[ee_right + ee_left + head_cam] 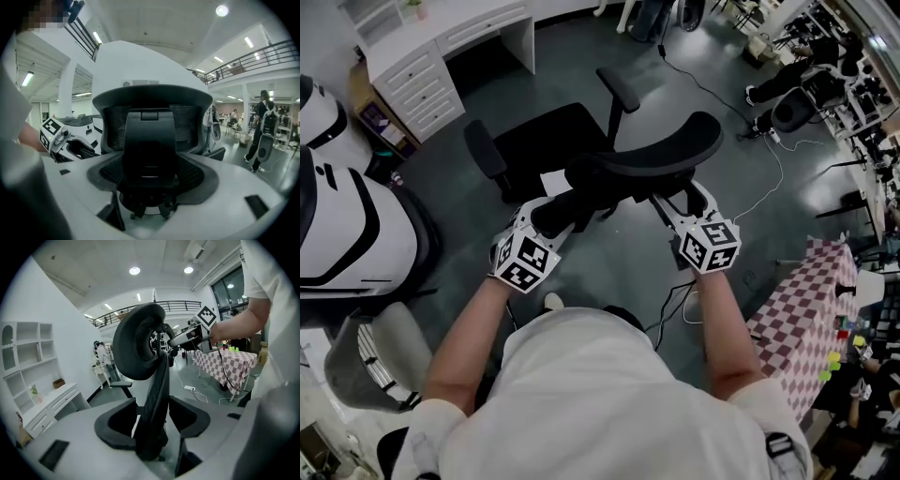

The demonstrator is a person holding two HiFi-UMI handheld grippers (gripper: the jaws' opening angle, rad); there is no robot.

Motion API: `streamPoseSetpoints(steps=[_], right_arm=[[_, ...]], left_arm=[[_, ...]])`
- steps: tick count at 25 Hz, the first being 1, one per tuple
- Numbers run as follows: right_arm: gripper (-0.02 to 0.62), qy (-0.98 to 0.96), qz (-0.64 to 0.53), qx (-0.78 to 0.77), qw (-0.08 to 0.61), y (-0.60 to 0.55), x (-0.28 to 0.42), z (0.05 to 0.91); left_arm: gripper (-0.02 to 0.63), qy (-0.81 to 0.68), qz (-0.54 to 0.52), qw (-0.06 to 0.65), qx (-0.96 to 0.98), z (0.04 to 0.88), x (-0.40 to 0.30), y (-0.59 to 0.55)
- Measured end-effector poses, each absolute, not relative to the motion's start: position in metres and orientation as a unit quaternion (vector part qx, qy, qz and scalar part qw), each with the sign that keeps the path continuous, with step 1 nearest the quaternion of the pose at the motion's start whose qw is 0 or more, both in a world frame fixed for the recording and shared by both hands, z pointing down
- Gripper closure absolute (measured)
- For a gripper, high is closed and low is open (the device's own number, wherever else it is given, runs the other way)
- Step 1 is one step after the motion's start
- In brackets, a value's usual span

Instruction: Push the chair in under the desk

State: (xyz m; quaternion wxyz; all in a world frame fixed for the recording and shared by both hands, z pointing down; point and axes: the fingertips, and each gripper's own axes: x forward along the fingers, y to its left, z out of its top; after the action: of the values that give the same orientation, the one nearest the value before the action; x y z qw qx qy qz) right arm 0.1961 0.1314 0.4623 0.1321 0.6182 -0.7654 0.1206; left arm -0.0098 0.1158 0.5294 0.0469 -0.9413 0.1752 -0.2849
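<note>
A black mesh office chair [551, 141] stands on the dark floor with its backrest [649, 157] toward me and its seat facing the white desk [450, 33] at the top left. My left gripper [551, 216] is at the backrest's left edge. In the left gripper view that edge [157, 394] stands between the open jaws [154, 423] with a gap on each side. My right gripper [677, 204] is at the right side behind the backrest. Its jaws [150, 180] stand wide open around the chair's black spine [149, 140], clear of it.
A white rounded machine [337, 216] stands at the left and a grey chair [366, 366] at the lower left. A table with a checked cloth [806, 319] is at the right. White cables [769, 183] run over the floor. People [262, 126] stand far back.
</note>
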Motion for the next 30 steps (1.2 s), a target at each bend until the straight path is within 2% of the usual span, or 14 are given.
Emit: streamPoseSetpoints(steps=[12,30], right_arm=[[0.282,-0.753,0.123,0.633,0.133,0.116,0.202,0.464],[0.282,-0.75,0.125,0.637,0.123,0.067,0.202,0.465]], left_arm=[[0.436,0.125,-0.267,0.09,-0.951,0.535,0.0,0.112],[0.44,0.112,-0.279,0.093,-0.949,0.538,0.002,0.058]])
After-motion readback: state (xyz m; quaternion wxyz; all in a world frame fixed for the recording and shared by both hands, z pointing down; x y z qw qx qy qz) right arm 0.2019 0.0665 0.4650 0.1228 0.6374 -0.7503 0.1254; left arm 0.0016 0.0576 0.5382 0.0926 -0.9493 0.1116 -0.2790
